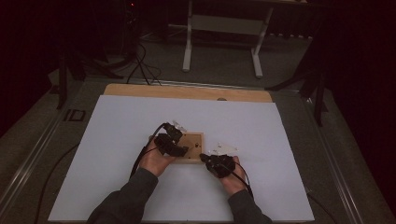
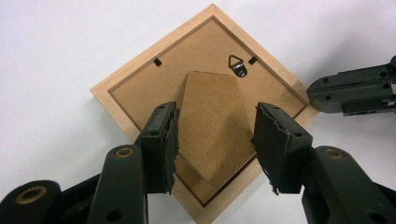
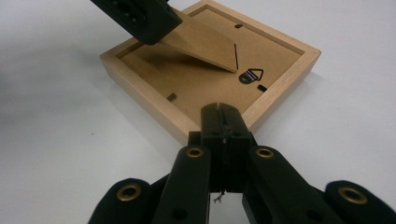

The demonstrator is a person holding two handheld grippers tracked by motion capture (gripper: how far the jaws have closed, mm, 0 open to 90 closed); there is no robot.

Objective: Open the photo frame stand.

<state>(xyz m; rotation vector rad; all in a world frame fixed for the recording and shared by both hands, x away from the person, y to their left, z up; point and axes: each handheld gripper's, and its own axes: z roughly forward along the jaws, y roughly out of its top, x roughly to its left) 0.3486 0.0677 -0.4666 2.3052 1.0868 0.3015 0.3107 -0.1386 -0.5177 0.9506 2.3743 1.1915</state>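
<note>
In the high view the small wooden picture frame (image 1: 191, 147) lies back-up on the white table sheet (image 1: 116, 140) between the two grippers, the left gripper (image 1: 173, 145) over its near-left part and the right gripper (image 1: 208, 158) at its near-right corner. In the left gripper view the jaws stand spread with the raised easel stand (image 2: 212, 122) directly between the pads (image 2: 170, 147), its long axis running forward toward the hanger ring (image 2: 237, 64), so the left is the nearer to grip it. In the right gripper view the jaws are pressed together with nothing between them, tips just short of the frame's corner, the hanger ring just ahead.
</note>
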